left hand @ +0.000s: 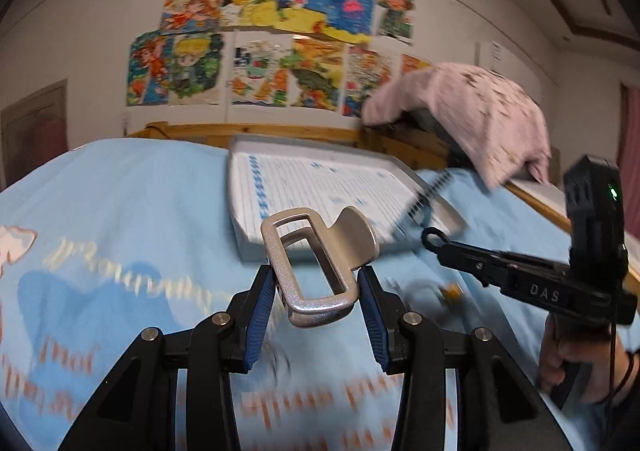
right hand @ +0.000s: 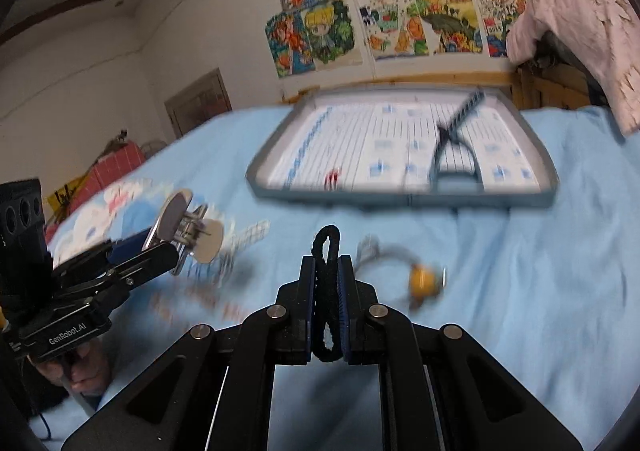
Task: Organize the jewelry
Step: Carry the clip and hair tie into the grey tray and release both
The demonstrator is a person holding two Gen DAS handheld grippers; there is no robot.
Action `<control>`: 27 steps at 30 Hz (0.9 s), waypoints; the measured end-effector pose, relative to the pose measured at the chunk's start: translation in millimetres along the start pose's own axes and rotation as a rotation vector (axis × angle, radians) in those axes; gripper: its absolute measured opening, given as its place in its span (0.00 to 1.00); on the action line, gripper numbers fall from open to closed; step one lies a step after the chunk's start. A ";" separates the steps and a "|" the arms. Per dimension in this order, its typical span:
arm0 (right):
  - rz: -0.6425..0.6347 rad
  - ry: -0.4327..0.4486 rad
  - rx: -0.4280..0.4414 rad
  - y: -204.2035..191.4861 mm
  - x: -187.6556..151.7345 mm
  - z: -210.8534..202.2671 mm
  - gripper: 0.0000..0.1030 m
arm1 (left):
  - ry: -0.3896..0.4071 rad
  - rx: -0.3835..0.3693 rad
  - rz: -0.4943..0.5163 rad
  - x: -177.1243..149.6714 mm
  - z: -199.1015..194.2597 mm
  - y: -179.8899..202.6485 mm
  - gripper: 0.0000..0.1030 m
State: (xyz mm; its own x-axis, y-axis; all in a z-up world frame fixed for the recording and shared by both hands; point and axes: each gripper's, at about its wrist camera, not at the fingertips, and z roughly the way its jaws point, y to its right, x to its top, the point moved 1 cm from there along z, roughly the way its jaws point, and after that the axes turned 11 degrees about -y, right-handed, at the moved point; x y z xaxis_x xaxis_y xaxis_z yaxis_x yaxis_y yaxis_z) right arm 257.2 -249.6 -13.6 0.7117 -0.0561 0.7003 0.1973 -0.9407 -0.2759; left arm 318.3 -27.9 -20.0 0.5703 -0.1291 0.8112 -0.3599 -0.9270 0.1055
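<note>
My left gripper (left hand: pixel 318 285) is shut on a silver metal hair claw clip (left hand: pixel 316 267), held above the light blue bedsheet; it also shows at the left of the right wrist view (right hand: pixel 188 231). My right gripper (right hand: pixel 326 291) is shut on a black hair tie (right hand: pixel 326 251); its tip shows in the left wrist view (left hand: pixel 434 239). A grey-rimmed white tray (left hand: pixel 424 179) (right hand: pixel 544 155) lies beyond, holding a black comb-like clip (right hand: pixel 456 131) (left hand: pixel 424 203) and a small red item (right hand: pixel 332 177). A yellow-beaded piece (right hand: pixel 424 279) (left hand: pixel 450 291) lies on the sheet.
A pink garment (left hand: pixel 472 119) (right hand: pixel 580 23) hangs over furniture at the right. A wooden bed rail (left hand: pixel 192 131) runs behind the tray under a wall of colourful drawings (left hand: pixel 272 43). A red box (right hand: pixel 116 167) stands far left.
</note>
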 end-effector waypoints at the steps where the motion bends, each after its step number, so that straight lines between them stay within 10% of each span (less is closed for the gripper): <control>1: 0.004 0.021 0.007 4.9 15.2 5.2 0.09 | 0.001 0.010 -0.002 5.9 6.7 -0.6 0.39; 12: 0.059 0.109 0.021 39.4 60.9 55.0 0.09 | -0.045 0.044 -0.078 46.1 90.6 -13.5 0.39; 27: 0.166 0.130 0.043 70.9 62.3 103.8 0.10 | -0.063 0.060 -0.090 33.4 107.2 -13.1 0.40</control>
State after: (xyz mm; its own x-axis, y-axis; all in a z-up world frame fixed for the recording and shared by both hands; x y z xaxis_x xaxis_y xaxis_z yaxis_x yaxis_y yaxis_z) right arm 385.5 -285.1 -57.9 0.6442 -0.2543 0.7214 0.1156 -0.8999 -0.4205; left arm 421.2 -57.8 -55.9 0.6439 -0.0646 0.7624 -0.2615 -0.9550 0.1400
